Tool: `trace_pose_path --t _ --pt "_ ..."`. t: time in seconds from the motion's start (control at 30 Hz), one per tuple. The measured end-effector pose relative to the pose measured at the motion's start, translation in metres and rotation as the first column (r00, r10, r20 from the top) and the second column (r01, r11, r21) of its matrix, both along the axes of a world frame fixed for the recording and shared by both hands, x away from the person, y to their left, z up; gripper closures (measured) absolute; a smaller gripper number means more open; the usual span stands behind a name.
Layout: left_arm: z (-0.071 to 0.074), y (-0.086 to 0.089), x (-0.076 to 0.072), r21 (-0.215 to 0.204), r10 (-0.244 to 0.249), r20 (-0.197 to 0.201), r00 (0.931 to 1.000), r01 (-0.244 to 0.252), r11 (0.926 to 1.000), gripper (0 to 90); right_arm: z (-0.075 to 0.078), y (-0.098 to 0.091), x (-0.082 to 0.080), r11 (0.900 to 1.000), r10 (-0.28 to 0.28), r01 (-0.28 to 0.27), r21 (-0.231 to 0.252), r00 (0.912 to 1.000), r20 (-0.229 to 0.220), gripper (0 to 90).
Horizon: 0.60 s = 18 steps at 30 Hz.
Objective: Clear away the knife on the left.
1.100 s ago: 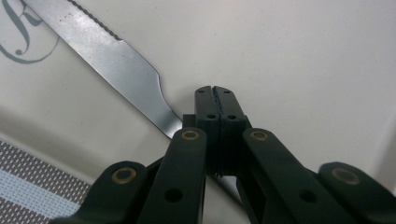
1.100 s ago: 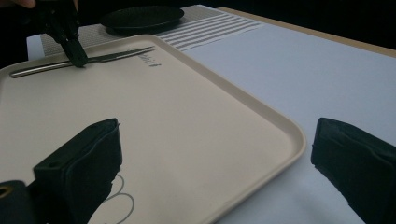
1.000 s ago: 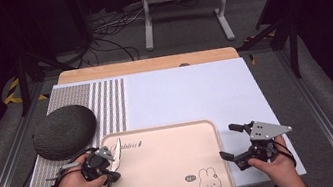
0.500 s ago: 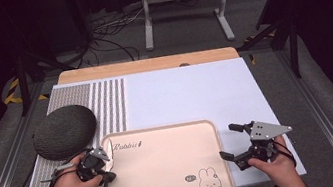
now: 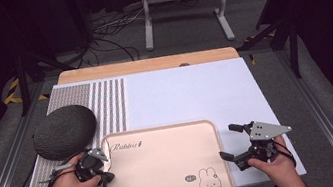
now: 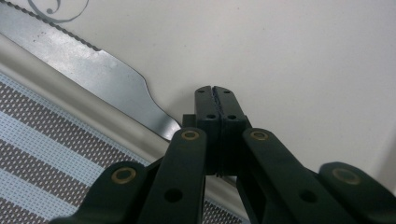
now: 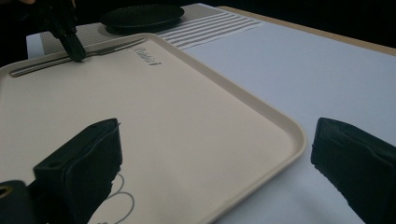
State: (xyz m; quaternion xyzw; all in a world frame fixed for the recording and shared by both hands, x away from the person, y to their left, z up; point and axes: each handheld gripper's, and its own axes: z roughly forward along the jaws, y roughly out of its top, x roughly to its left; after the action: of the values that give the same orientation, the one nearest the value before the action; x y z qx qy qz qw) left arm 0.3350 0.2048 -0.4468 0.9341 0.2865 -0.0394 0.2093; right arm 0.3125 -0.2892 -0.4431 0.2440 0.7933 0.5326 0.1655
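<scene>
- While the left tool (image 6: pixel 215 100) sits clenched, the knife (image 6: pixel 100 77) lies just beside it, lengthwise along the tray (image 5: pixel 167 174) rim.
- Right tool (image 5: pixel 235 143): released, well apart.

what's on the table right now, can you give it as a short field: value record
surface: white mat with a striped section at its left
tray: beige tray with a rabbit drawing, at the near edge of the mat
knife: metal knife lying inside the tray along its left rim
dark object: round dark grey object on the stripes, beyond the tray's left corner
left gripper: jaws closed, over the knife's handle end; grip on it cannot be told
right gripper: jaws open, straddling the tray's right rim
</scene>
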Motion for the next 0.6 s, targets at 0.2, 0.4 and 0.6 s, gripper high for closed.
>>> trace_pose_path --t 0.2,0.4,0.6 --pt "-0.0003 0.0008 0.0004 -0.005 0.002 -0.002 1.0000 -0.002 1.0000 90.0 -0.0002 0.0004 0.0001 1.0000 0.003 -0.003 -0.001 1.0000 -0.002 2.9" --pt "0.0002 -0.0001 -0.0002 -0.012 0.008 -0.011 0.9999 -0.008 0.9999 84.9 -0.0003 0.0004 0.0002 1.0000 0.002 -0.002 -0.002 1.0000 -0.003 2.9" --pt "0.0058 -0.0029 -0.0014 -0.022 0.020 0.001 0.9998 -0.020 0.9995 63.4 -0.0001 0.0003 0.0001 1.0000 0.001 -0.001 0.000 1.0000 -0.001 2.9"
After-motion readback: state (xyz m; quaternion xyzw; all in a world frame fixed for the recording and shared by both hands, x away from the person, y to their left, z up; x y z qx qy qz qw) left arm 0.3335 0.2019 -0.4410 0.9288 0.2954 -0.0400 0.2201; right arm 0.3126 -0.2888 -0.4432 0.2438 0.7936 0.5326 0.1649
